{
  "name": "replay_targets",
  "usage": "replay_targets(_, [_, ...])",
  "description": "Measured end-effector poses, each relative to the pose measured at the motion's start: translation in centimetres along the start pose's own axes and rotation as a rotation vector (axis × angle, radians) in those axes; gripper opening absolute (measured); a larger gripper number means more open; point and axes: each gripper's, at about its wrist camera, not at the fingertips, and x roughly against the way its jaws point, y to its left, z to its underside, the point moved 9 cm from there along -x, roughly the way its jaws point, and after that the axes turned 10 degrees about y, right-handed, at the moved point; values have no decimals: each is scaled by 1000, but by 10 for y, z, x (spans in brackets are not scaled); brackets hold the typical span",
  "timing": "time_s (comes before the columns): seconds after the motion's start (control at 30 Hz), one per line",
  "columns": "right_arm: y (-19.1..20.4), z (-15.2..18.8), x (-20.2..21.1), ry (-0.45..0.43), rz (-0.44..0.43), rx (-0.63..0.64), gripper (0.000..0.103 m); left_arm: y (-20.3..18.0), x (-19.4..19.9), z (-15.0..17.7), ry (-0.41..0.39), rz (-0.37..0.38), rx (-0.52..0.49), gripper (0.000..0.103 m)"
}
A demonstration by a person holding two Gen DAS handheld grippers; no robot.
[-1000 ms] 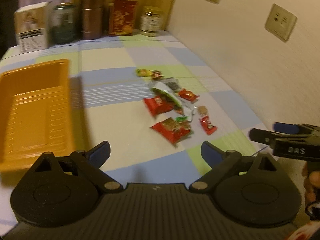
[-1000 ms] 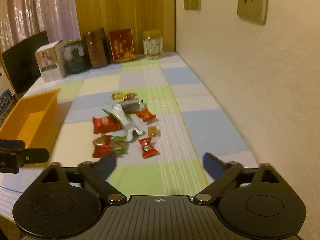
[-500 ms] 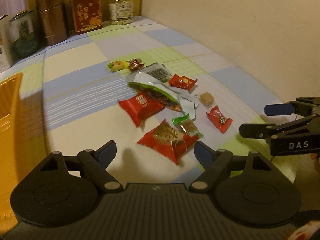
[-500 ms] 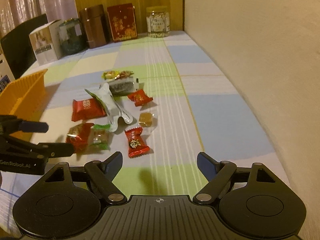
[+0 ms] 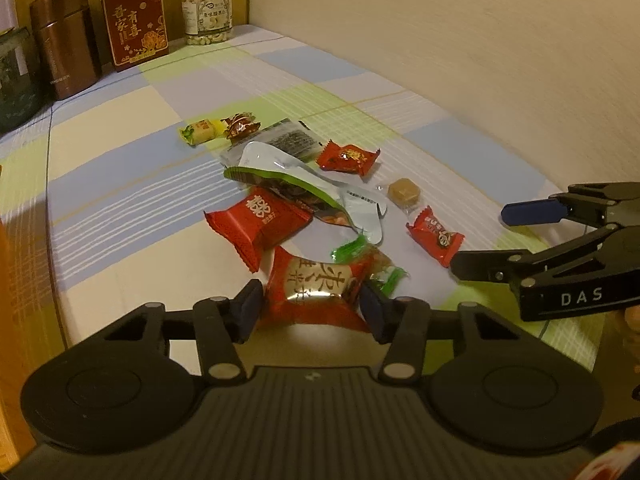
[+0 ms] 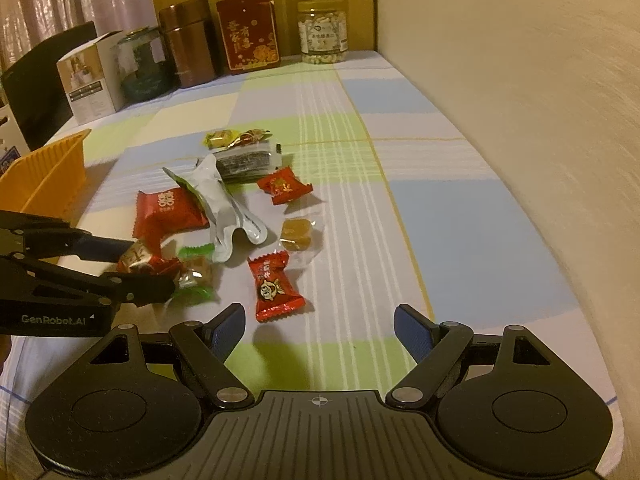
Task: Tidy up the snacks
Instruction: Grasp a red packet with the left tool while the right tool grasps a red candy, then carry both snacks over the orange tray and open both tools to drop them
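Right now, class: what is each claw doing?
Left claw: closing around the red-and-gold snack packet.
Right claw: open, holding nothing.

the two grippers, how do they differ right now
The left gripper has a red and gold snack packet between its jaws, which are closing on it; the right gripper has nothing between its jaws. The left's jaws are narrow, the right's stand wide. The left sits over the snack pile, the right hangs short of it, nearest a small red candy. Both are black with blue pads and point down at the checked tablecloth.
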Motion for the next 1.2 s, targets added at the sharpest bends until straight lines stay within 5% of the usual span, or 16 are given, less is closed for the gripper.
replay_targets(0.1, [3,-3,0,-5,-9,9,80,0,3,4,4,-4,16,48])
replay_targets(0.4, [18,-17,-13,-4,-19,79,53,8,26,17,-7,-20,112,47])
replay_targets(0.63, [28,-19,-20,19,-20,114,19,10,37,21,-14,-22,149,47])
replay_targets(0.93, [33,-25,12,-16,-21,87,18,14,71,25,-46,-65,180,47])
replay_targets(1.2, [77,-45,66,-87,-73,102,18,40,132,37,-104,-130,251,47])
